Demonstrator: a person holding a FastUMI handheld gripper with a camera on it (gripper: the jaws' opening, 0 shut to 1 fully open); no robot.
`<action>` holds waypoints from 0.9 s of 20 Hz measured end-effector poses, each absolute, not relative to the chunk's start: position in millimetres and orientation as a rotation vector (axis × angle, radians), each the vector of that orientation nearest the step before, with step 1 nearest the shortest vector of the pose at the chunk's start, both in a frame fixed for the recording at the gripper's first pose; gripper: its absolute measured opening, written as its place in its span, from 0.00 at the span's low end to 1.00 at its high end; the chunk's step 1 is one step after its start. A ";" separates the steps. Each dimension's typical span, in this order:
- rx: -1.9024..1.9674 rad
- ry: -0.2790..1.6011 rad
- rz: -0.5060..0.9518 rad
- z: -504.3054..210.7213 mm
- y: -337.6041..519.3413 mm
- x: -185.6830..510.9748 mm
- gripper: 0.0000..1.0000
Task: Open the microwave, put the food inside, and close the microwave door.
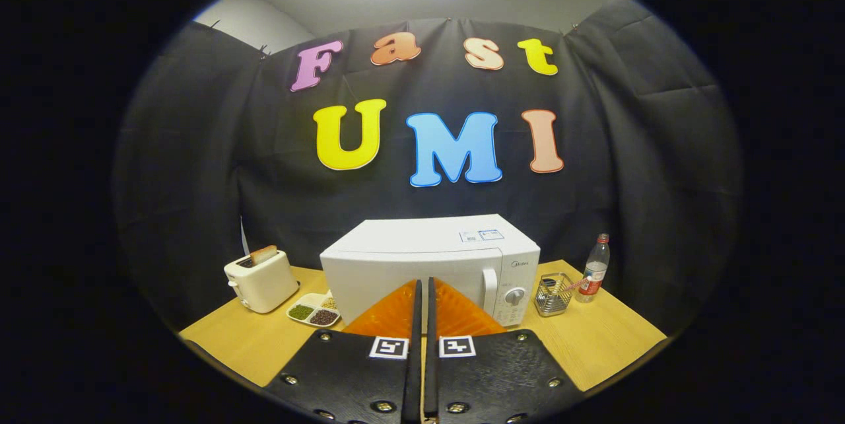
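- While its door was shut, the white microwave [429, 265] stood at the middle of the wooden table [614, 338], just beyond the fingertips, handle and dial on its right side.
- The gripper [422, 285] pointed at the microwave's front, its two fingers pressed together with barely a slit between them and nothing held.
- A divided dish of food [313, 310] lay just left of the microwave, holding green, dark and pale portions.
- A cream toaster [261, 279] with a slice of bread sticking up stood further left.
- To the microwave's right sat a wire basket [553, 294], and beside it a clear bottle [595, 268] with a red cap.
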State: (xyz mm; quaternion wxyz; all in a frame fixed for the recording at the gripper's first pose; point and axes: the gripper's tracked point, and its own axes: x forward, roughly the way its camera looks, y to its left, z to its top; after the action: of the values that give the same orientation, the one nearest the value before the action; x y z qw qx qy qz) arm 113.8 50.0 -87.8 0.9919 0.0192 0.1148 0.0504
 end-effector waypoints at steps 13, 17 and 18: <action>0.056 0.178 0.078 -70.7 52.9 23.8 0.93; 0.059 0.157 0.067 -65.7 53.1 13.6 0.98; 0.062 0.147 0.066 -62.2 52.8 13.0 0.98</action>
State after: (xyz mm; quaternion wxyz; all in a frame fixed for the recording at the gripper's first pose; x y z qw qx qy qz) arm 13.0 52.8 -62.2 0.9963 0.0312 0.0736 0.0331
